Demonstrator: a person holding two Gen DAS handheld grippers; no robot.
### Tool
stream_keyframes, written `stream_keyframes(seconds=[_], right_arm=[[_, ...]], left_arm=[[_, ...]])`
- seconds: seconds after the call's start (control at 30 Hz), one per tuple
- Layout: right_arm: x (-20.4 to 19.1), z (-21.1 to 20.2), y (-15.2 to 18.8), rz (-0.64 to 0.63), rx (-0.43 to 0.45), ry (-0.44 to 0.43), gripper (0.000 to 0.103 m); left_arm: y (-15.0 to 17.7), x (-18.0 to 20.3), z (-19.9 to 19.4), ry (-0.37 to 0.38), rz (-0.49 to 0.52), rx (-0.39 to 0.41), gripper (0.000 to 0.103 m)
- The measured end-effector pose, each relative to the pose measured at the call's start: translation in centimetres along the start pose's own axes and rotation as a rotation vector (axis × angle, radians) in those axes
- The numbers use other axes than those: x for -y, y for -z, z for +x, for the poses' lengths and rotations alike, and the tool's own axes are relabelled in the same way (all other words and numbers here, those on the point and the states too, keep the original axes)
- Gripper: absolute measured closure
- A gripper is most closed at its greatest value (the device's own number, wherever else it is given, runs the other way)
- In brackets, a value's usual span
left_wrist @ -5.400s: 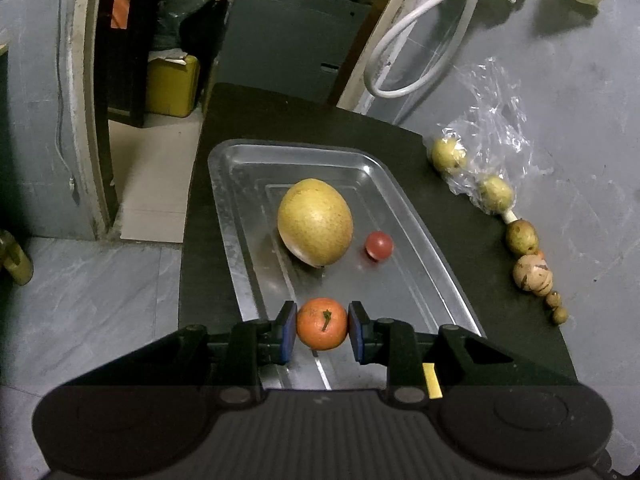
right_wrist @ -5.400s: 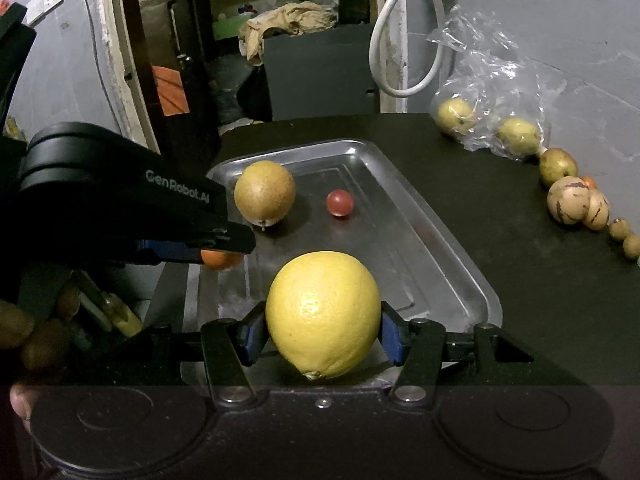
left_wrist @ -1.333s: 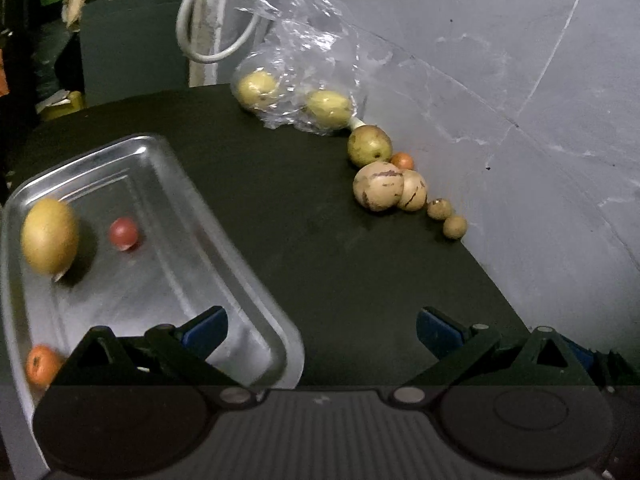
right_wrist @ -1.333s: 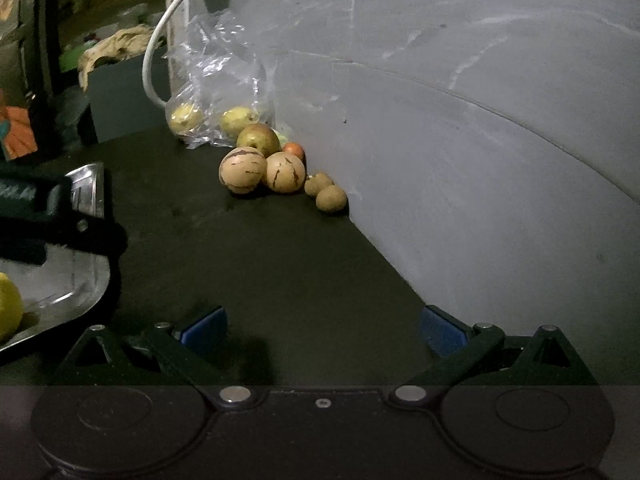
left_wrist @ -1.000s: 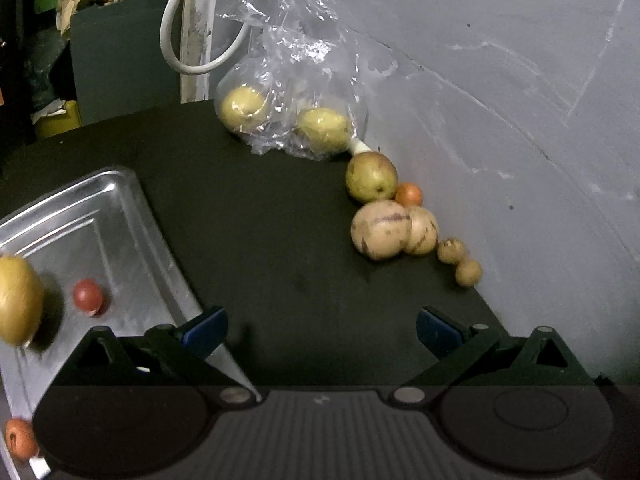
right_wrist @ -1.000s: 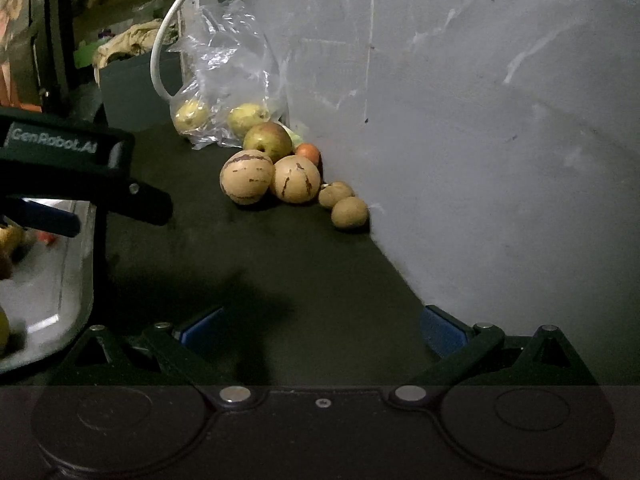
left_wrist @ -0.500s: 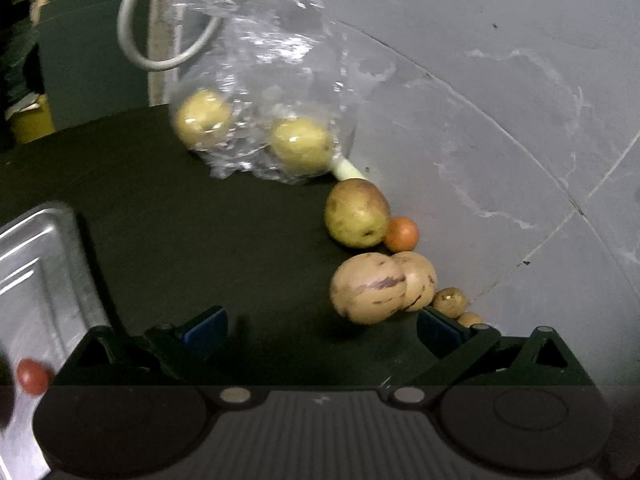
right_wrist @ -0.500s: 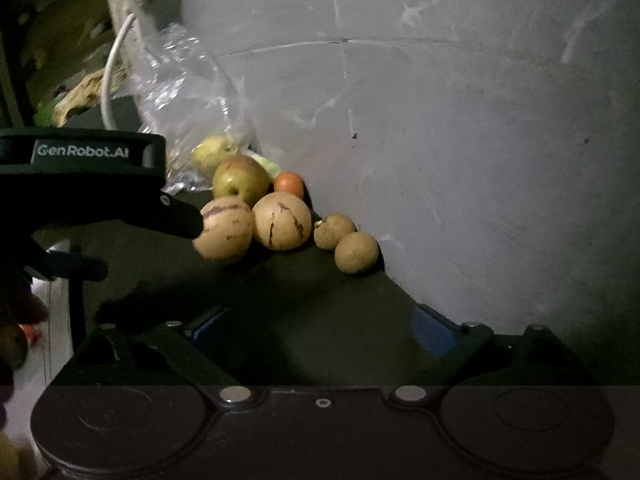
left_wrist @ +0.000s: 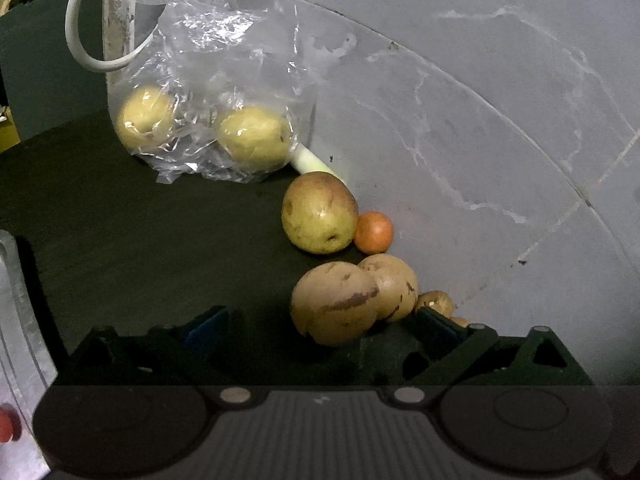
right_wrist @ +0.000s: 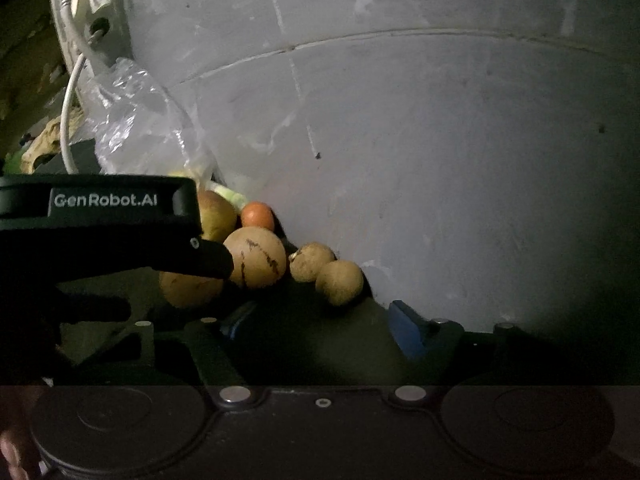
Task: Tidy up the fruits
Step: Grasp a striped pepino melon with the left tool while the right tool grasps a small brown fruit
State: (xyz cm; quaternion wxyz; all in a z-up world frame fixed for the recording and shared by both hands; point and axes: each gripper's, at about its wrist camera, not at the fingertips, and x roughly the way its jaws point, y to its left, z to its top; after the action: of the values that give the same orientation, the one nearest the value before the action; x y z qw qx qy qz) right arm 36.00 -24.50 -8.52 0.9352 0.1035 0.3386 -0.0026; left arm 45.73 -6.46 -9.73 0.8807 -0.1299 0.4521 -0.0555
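Note:
A row of fruit lies on the dark table against the grey wall. My left gripper (left_wrist: 322, 326) is open, and a tan striped melon (left_wrist: 334, 304) sits between its fingers, untouched as far as I can see. Behind it are a second striped melon (left_wrist: 394, 286), a green-red apple (left_wrist: 318, 212) and a small orange fruit (left_wrist: 374, 232). My right gripper (right_wrist: 322, 326) is open and empty, just short of two small brown fruits (right_wrist: 312, 262) (right_wrist: 340, 282). The left gripper's black housing (right_wrist: 100, 220) hides part of the nearer melon (right_wrist: 190, 288).
A clear plastic bag (left_wrist: 208, 40) with two yellow fruits (left_wrist: 146, 118) (left_wrist: 254, 140) leans on the wall at the back. The metal tray's rim (left_wrist: 20, 300) shows at far left, with a small red fruit (left_wrist: 6, 424) in it. A white cable (left_wrist: 80, 40) hangs behind.
Both grippers left the tray, open and empty after holding the orange and the lemon. Over the last second they closed in on the fruit row, the left around the striped melon.

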Motion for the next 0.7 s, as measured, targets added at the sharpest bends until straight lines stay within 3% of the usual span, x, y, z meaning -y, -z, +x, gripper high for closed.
stream_keyframes(seconds=[0.4, 0.7], right_arm=[[-0.7, 1.2, -0.6, 0.020, 0.021, 0.029, 0.052], [-0.4, 1.4, -0.8, 0.025, 0.022, 0.051, 0.073]], left_arm=[[-0.7, -0.2, 1.0, 0.012, -0.025, -0.001, 0.027], [-0.7, 0.0, 1.0, 0.043, -0.021, 0.011, 0.046]])
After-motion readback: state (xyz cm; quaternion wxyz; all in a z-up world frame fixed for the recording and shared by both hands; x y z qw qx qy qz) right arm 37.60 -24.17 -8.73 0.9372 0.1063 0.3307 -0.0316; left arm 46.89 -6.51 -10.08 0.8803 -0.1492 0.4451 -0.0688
